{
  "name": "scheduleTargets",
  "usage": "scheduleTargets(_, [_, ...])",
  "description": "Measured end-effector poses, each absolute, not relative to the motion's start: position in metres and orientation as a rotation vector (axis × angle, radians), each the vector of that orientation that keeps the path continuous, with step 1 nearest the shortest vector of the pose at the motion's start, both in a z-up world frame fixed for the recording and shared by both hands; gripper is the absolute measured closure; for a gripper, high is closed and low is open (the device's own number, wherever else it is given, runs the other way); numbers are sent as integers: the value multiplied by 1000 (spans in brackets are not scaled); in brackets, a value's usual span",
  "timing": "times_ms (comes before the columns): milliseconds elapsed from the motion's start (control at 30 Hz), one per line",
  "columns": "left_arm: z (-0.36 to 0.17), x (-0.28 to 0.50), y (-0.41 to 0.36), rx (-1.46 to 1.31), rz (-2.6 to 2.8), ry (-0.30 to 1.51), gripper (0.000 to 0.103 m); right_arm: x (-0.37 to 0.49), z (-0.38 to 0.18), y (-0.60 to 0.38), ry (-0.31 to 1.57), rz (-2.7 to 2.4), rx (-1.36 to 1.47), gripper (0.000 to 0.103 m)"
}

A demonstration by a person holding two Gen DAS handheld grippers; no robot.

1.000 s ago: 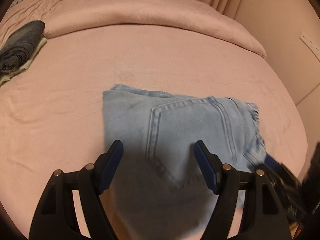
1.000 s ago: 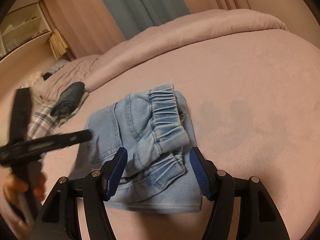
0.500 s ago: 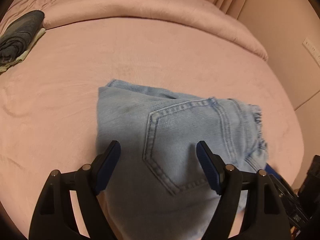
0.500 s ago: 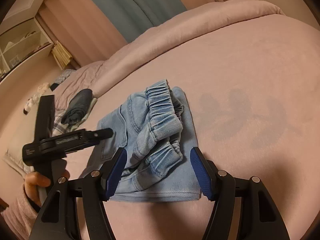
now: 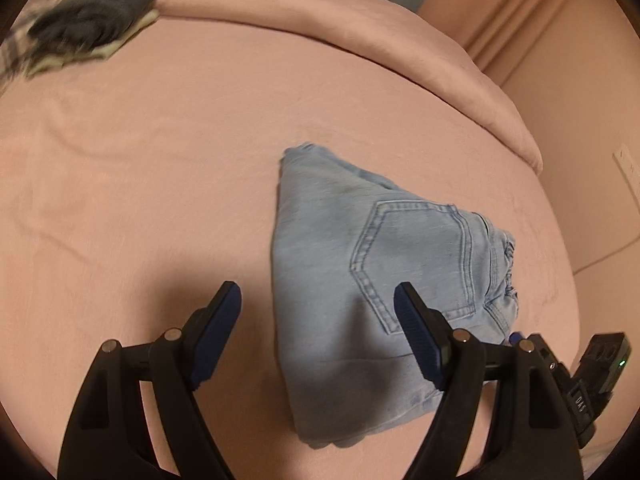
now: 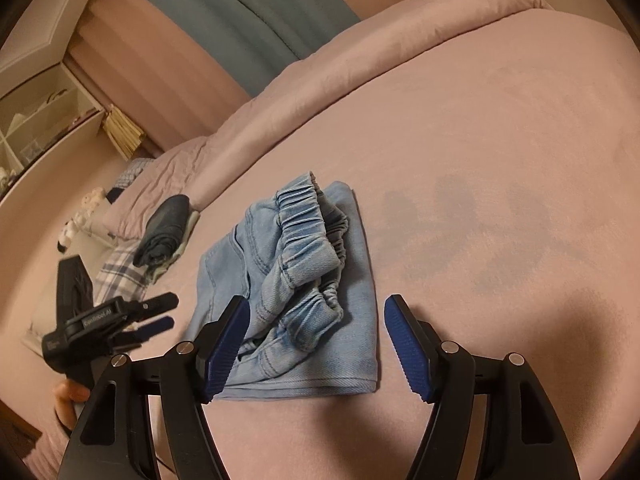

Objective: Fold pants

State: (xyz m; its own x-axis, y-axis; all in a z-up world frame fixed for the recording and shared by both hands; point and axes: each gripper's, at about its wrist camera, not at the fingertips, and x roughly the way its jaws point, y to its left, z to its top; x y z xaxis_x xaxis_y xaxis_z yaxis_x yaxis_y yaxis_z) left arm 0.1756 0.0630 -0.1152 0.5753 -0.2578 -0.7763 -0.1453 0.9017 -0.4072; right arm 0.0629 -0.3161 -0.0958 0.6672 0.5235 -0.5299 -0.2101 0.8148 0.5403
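Light blue jeans (image 5: 380, 280) lie folded into a small packet on the pink bed, back pocket up. In the right wrist view the jeans (image 6: 288, 288) show their elastic waistband bunched on top. My left gripper (image 5: 318, 296) hangs open above the packet's left edge, its left finger over bare sheet, and it appears at the left (image 6: 160, 312). My right gripper (image 6: 316, 308) hovers over the near end of the packet with its jaws opening. Denim shows between the fingers, but the pads do not press it. Its body shows at the lower right (image 5: 580, 364).
A pile of dark folded clothes (image 5: 92, 12) (image 6: 164, 236) on plaid cloth lies at the bed's far left. A rolled pink duvet (image 5: 360, 40) runs along the back. A white shelf (image 6: 40, 120) stands past the bed. A hand (image 6: 68, 396) holds the left gripper.
The left gripper has slid left and rolled, so the jeans now sit to the right in its view. The right gripper's jaws stand wider apart. The jeans have not moved.
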Motion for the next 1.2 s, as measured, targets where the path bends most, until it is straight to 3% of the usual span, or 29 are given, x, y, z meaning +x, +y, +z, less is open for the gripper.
scheduleTargets(33, [-117, 174, 67, -486, -63, 966, 23, 63, -96, -317, 734, 429, 466, 18])
scheduleTargets(100, [-119, 173, 72, -533, -54, 969, 20, 63, -96, -319, 735, 428, 473, 15])
scheduleTargets(333, [-138, 173, 81, -673, -111, 1001, 18, 72, -104, -327, 790, 435, 538, 14])
scheduleTargets(533, [-141, 179, 64, -657, -220, 1029, 18, 79, -108, -324, 827, 445, 546, 8])
scheduleTargets(667, [-145, 185, 58, -640, -255, 1033, 12, 82, -108, -319, 853, 424, 530, 7])
scheduleTargets(1100, [-151, 187, 73, -666, -320, 1020, 11, 103, -100, -316, 944, 364, 436, 7])
scheduleTargets(1200, [-149, 187, 76, -665, -325, 1022, 11, 112, -100, -314, 982, 400, 428, 3])
